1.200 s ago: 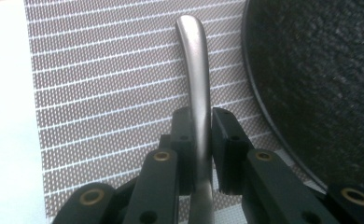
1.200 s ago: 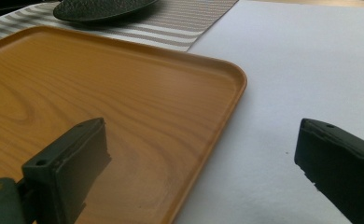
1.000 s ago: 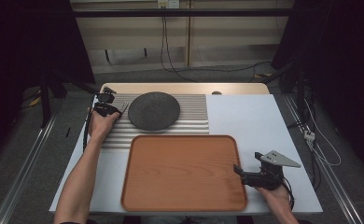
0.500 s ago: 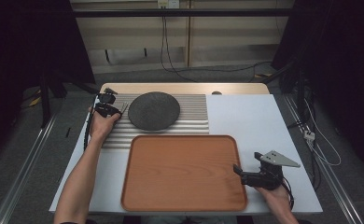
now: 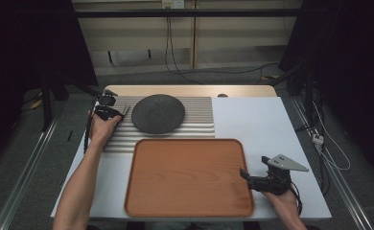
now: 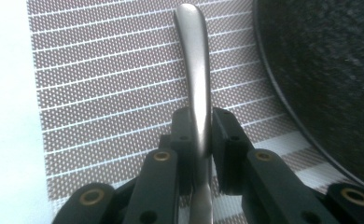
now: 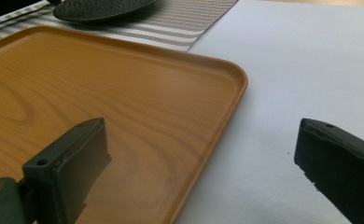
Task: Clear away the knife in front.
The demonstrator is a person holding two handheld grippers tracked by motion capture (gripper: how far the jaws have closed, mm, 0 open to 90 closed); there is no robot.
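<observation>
My left gripper point(image 5: 112, 113) sits at the left end of the striped placemat point(image 5: 194, 120), shut on a silver metal utensil point(image 6: 196, 84). The utensil's smooth handle sticks out past the jaws, just above the mat; its other end is hidden behind them. A dark round plate point(image 5: 157, 113) lies right beside it on the mat, and its rim point(image 6: 283, 102) curves close by in the left gripper view. My right gripper point(image 5: 245, 175) rests at the right edge of the wooden tray point(image 5: 187, 177). It is open: one jaw is over the tray rim point(image 7: 236, 88) and the other over the white table, with nothing between them.
The white tabletop point(image 5: 257, 120) stretches out to the right of the mat and tray. A small round knob point(image 5: 222, 95) sits at the table's far edge. Cables hang off the table's right side and behind it, with dark floor all around.
</observation>
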